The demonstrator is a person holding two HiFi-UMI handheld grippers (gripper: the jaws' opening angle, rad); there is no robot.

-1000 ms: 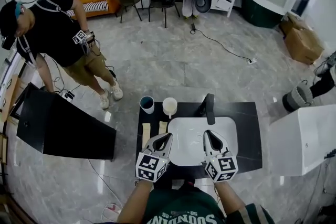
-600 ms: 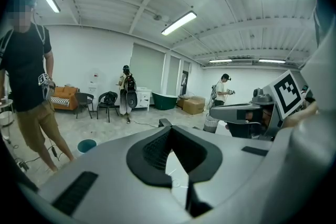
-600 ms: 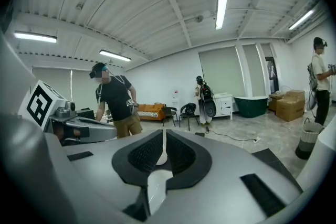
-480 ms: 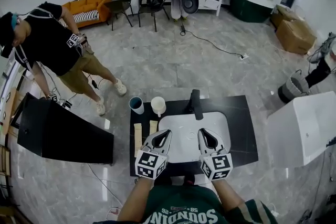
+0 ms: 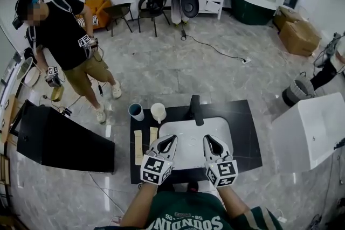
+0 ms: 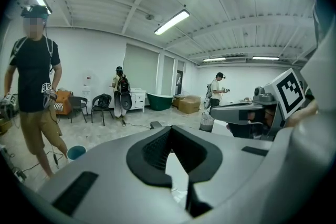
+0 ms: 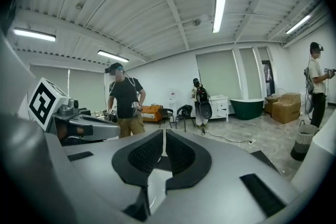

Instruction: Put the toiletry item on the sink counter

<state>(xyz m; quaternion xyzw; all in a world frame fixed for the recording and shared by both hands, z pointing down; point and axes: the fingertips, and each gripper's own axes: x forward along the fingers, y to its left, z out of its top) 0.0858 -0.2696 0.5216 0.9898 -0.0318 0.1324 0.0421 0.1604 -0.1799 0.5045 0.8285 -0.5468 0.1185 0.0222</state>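
— Your left gripper (image 5: 172, 139) and right gripper (image 5: 207, 138): two, both pressed together, empty, showing over the one basin (image 5: 190, 127).
— And the toiletries?
— On your counter (image 5: 243, 134), left of the basin: two cups at the far edge, blue cup (image 5: 136, 111) beside white cup (image 5: 158, 112); nearer you, two pale strips, long strip (image 5: 138, 147) and short strip (image 5: 153, 133). One faucet (image 5: 195, 109) behind.

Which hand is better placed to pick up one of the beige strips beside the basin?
Left, probably. The left gripper hovers at the left edge of the basin, next to the beige strips; the right gripper sits across the basin, farther away.
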